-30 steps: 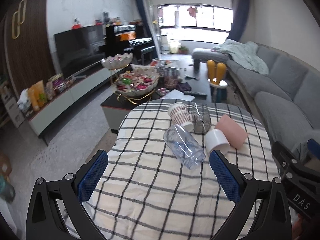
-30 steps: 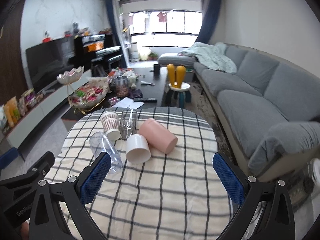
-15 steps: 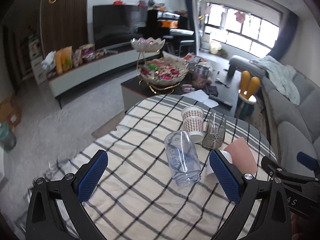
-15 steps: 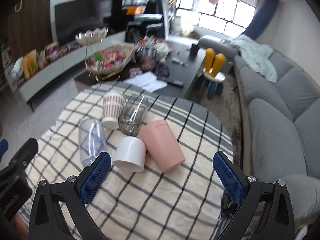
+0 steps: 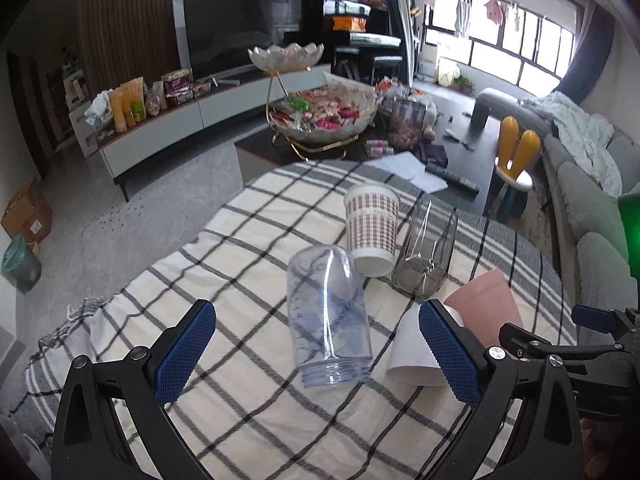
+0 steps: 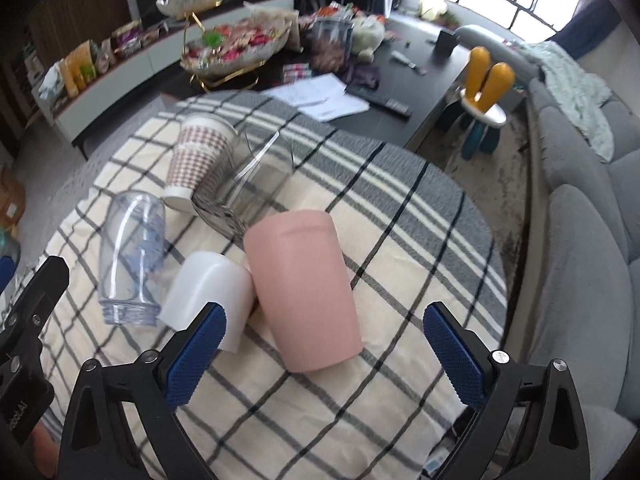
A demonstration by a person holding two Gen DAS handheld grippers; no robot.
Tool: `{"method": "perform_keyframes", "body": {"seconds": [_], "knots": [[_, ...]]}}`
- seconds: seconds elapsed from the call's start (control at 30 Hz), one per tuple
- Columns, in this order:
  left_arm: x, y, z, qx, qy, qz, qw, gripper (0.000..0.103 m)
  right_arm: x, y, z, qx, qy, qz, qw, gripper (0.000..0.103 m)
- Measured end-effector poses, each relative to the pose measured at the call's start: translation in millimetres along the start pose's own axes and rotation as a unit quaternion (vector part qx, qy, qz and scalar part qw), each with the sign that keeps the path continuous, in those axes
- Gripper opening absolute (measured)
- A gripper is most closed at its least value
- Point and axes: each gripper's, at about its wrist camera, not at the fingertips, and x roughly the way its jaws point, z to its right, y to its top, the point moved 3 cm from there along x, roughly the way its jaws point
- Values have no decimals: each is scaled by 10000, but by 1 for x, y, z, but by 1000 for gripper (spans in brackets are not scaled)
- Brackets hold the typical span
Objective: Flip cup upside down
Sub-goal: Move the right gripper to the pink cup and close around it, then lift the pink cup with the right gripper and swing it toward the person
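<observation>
Several cups lie on their sides on the checked tablecloth [image 5: 248,248]. A clear plastic cup [image 5: 328,316] lies between my left gripper's [image 5: 318,356] open jaws, mouth toward me. A checked paper cup [image 5: 372,232], a smoky glass cup [image 5: 426,256], a white cup [image 5: 412,352] and a pink cup [image 5: 484,308] lie beyond and to the right. In the right wrist view the pink cup [image 6: 304,288] lies just ahead of my open right gripper [image 6: 324,354], beside the white cup [image 6: 208,292], the clear cup [image 6: 132,256], the glass cup [image 6: 248,184] and the paper cup [image 6: 198,160].
A dark coffee table [image 6: 400,76] with a candy bowl [image 5: 320,116], papers and a remote stands past the table's far edge. A grey sofa [image 6: 580,216] runs along the right. A small stool with yellow ears [image 6: 484,92] stands between them. A TV console [image 5: 168,112] lies to the left.
Both grippers have moved forward and lower toward the cups. The clear cup now sits between the left jaws and the pink cup just ahead of the right jaws. The cups have not moved.
</observation>
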Motion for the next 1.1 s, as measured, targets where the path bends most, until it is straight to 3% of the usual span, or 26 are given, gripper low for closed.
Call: {"method": "perform_keyframes", "body": {"seconds": [0.47, 0.6, 0.83, 1.1], "knots": [[37, -2, 14, 98, 48, -309, 9995, 103, 62, 8, -4, -254, 441, -583, 9970, 89], [41, -2, 14, 138, 20, -347, 9993, 103, 70, 7, -7, -217, 693, -677, 9951, 73], [40, -1, 11, 186, -8, -344, 9992, 103, 67, 5, -5, 38, 671, -594, 9960, 71], [22, 5, 4, 219, -187, -216, 9994, 103, 35, 2, -1, 335, 555, -425, 9970, 70]]}}
